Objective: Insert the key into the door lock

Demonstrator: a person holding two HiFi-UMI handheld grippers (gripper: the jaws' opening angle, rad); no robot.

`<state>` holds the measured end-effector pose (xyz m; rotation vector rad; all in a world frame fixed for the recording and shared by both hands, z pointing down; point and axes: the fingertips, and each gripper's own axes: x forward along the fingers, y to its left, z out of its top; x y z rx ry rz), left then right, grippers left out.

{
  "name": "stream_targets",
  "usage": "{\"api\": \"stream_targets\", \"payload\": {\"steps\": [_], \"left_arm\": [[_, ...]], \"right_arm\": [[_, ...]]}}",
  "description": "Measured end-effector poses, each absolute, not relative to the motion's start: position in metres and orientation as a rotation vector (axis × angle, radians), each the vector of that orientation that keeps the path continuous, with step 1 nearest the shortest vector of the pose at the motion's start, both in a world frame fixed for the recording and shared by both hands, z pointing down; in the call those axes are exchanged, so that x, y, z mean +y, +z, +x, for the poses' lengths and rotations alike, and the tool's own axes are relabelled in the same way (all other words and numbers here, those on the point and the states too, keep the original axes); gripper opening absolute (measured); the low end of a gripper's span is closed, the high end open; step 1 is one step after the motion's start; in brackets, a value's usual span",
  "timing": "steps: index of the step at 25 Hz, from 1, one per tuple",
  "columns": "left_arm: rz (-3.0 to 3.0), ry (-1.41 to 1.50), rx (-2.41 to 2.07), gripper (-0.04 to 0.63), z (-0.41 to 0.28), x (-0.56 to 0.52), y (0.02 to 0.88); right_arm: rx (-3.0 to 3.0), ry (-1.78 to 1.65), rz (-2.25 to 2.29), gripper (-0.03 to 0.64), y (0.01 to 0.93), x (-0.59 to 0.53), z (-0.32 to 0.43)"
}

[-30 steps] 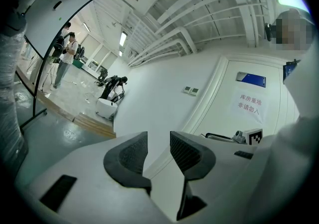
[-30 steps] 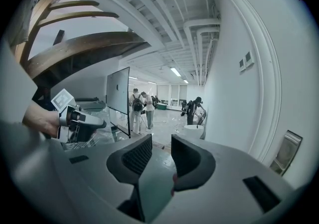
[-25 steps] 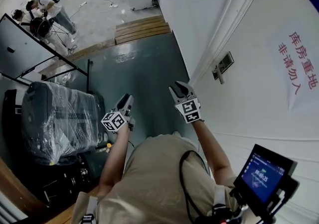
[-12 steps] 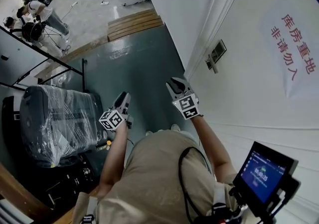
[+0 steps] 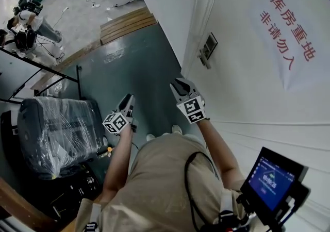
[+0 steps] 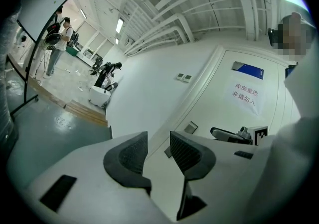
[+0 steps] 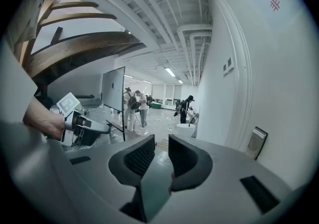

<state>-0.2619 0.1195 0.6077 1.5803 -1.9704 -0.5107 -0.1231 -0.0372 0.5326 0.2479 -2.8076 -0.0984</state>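
Note:
The white door [image 5: 247, 86] fills the right of the head view, with its grey lock plate and lever [image 5: 208, 50] on the edge near the frame. The same lock plate [image 7: 256, 142] shows at the right of the right gripper view and as a small grey plate [image 6: 190, 128] in the left gripper view. My right gripper [image 5: 180, 85] is held out short of the plate, jaws apart, with only floor showing in the gap [image 7: 161, 143]. My left gripper [image 5: 129, 98] hangs beside it to the left, open and empty [image 6: 158, 141]. No key shows in any view.
A red-lettered sign [image 5: 286, 35] is stuck on the door. A plastic-wrapped grey unit [image 5: 56, 128] and a black-framed board [image 5: 31, 68] stand at my left. Wooden planks [image 5: 126, 22] and people [image 5: 23, 25] are farther down the teal floor [image 5: 139, 71]. A monitor [image 5: 273, 179] hangs at my right hip.
In the head view the door, its sign and the lock plate have slid up and left as I move along the door. Both grippers travel with me, jaws unchanged.

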Motion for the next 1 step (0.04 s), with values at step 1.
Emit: {"api": "stream_targets", "payload": {"steps": [1], "left_arm": [[1.585, -0.511, -1.966, 0.14, -0.2567, 0.1126, 0.6077]], "right_arm": [[-2.807, -0.102, 0.247, 0.094, 0.5321, -0.0418, -0.1177]]}}
